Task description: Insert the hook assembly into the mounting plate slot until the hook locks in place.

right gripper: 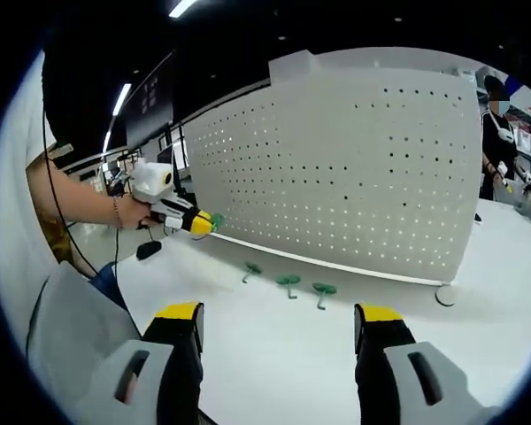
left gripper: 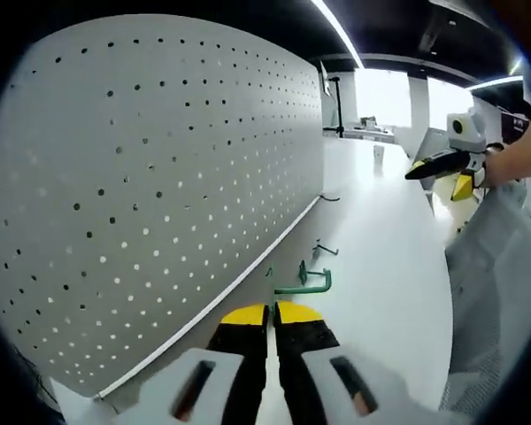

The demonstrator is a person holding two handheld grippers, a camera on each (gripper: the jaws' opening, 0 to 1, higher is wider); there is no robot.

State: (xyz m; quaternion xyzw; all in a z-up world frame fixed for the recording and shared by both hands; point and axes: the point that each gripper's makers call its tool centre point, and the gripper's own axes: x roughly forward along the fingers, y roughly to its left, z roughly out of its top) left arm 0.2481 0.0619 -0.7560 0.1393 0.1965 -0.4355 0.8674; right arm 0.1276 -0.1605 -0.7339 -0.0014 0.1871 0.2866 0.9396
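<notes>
White pegboard [left gripper: 159, 177] stands upright on the table [left gripper: 380, 230]; take it as your landmark. In the left gripper view, your left gripper [left gripper: 272, 312] has its yellow-tipped jaws pressed together on a green hook [left gripper: 305, 285], just in front of the board's base rail. Two more hooks [left gripper: 323, 251] lie farther along that rail. In the right gripper view, your right gripper [right gripper: 279, 314] hangs with jaws wide apart and empty, well back from the board; three green hooks [right gripper: 288, 282] lie on the table near its foot.

Green hooks [right gripper: 288, 282], white dotted pegboard [right gripper: 354, 168], yellow-tipped black tongs [right gripper: 280, 320].
</notes>
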